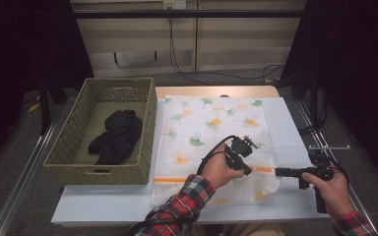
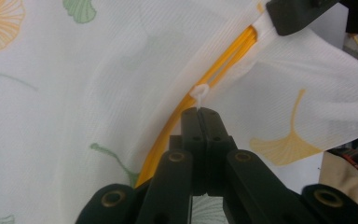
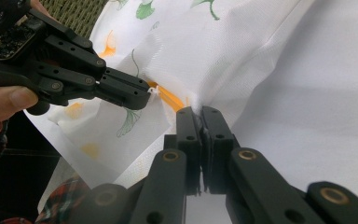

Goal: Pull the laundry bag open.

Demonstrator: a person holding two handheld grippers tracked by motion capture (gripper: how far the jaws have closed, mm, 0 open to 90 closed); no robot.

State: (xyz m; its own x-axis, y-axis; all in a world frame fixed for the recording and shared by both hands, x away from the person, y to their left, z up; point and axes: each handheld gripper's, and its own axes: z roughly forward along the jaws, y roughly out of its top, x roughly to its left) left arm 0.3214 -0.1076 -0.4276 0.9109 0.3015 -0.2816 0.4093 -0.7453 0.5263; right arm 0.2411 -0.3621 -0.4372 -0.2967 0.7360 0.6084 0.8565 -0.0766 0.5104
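Near the table's front, our left gripper [image 2: 200,112] pinches the zipper pull [image 2: 200,91]; our right gripper [image 3: 201,112] clamps the bag [image 1: 211,142] edge. Zipper [image 2: 223,60] seemingly mostly closed still.

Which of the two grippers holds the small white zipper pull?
The left gripper: its shut jaws pinch the white zipper pull on the orange zipper, while the right gripper clamps only the cover's fabric edge.

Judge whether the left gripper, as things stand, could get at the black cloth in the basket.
Probably not right away: the left gripper is shut on the zip pull of the white cover. Once released, the path looks free; the basket is open-topped, beside the cover, and the black cloth lies uncovered.
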